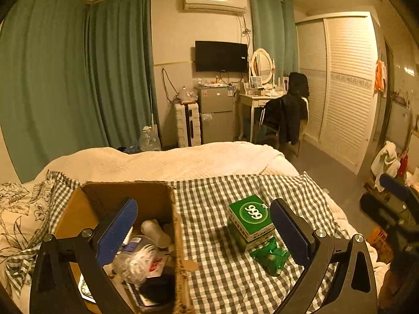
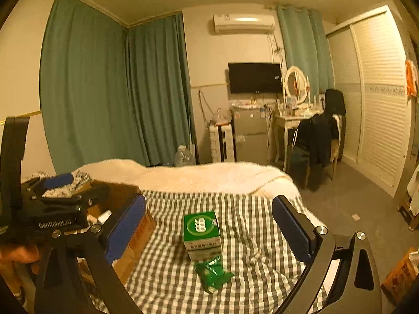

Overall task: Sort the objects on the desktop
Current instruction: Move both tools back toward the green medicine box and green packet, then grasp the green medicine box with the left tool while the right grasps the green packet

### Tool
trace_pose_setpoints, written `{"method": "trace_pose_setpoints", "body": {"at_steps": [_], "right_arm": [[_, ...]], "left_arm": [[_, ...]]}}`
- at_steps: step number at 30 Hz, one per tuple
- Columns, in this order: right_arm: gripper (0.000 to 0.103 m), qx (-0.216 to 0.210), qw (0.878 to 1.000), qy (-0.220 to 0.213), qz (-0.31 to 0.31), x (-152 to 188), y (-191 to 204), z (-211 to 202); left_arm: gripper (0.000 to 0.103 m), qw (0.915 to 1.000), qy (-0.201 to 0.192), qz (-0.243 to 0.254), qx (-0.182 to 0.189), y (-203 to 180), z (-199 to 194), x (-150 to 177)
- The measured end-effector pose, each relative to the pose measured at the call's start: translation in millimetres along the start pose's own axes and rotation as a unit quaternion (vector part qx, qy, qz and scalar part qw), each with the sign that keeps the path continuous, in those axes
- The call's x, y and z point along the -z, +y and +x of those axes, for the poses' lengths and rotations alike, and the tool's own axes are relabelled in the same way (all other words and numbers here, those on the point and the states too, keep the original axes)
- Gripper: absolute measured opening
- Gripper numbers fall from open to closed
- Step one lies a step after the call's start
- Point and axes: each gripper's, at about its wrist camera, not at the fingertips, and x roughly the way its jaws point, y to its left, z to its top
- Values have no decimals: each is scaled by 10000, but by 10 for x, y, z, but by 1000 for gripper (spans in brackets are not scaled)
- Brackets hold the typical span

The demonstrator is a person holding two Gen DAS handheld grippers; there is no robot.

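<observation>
Left claw [image 1: 203,231]: jaws spread wide, nothing between them; blue ribbed pads [image 1: 117,231] visible. In the left wrist view its left finger hangs over the cardboard box [image 1: 78,209] at lower left, its right finger just beside the green box.

Right claw [image 2: 208,229]: jaws also wide apart, empty, hovering above the checked cloth [image 2: 251,235]. Green box sits centred between its fingers in the right wrist view.

Writing: "GenRobot.AI" in white on the black body of the left claw, seen at mid-left of the right wrist view. Green box top reads "999" in a white ring; side text too small to read.

Green box [image 1: 250,221]: small carton, green top, pale sides, standing on the checked cloth at lower centre. Crumpled green packet [image 1: 271,257] touches its near side.

Cardboard box: open-topped, left of the green box, a bare strip of cloth between them. Inside: a white bottle [image 1: 155,233], clear crumpled plastic, other items I cannot identify.

Open room: bare checked cloth around the green box on its left and far sides. Beyond, a cream blanket [image 1: 183,161] runs to the bed's far edge; bed's right edge drops to grey floor [image 1: 332,172].

Far wall: television [image 1: 221,56], small fridge [image 1: 216,115], oval mirror [image 1: 260,65], air conditioner [image 1: 214,2].
</observation>
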Motion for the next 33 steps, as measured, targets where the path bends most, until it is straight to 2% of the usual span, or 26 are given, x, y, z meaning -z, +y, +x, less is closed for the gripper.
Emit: {"method": "trace_pose_setpoints", "body": {"at_steps": [3, 6, 10, 16, 23, 29, 33], "right_arm": [[98, 108, 9996, 220, -162, 117, -67, 144], [98, -95, 9985, 531, 5, 230, -177, 312], [98, -139, 9964, 831, -50, 373, -253, 507], [98, -343, 9885, 1467, -146, 631, -366, 897], [98, -646, 9734, 2172, -351, 968, -329, 1304], [96, -840, 9639, 2498, -380, 1202, -290, 1584], [86, -950, 9555, 2743, -529, 1335, -227, 1743]], "left_arm": [[103, 9999, 136, 21, 74, -82, 155, 12], [103, 9994, 276, 85, 168, -192, 323, 41], [103, 9985, 435, 137, 306, -339, 542, 83], [103, 9944, 934, -93, 478, -471, 986, 161], [103, 9797, 1704, -831, 650, -627, 1649, 253], [103, 9703, 2119, -943, 691, -761, 2052, 352], [103, 9657, 2327, -942, 666, -807, 2214, 437]]}}
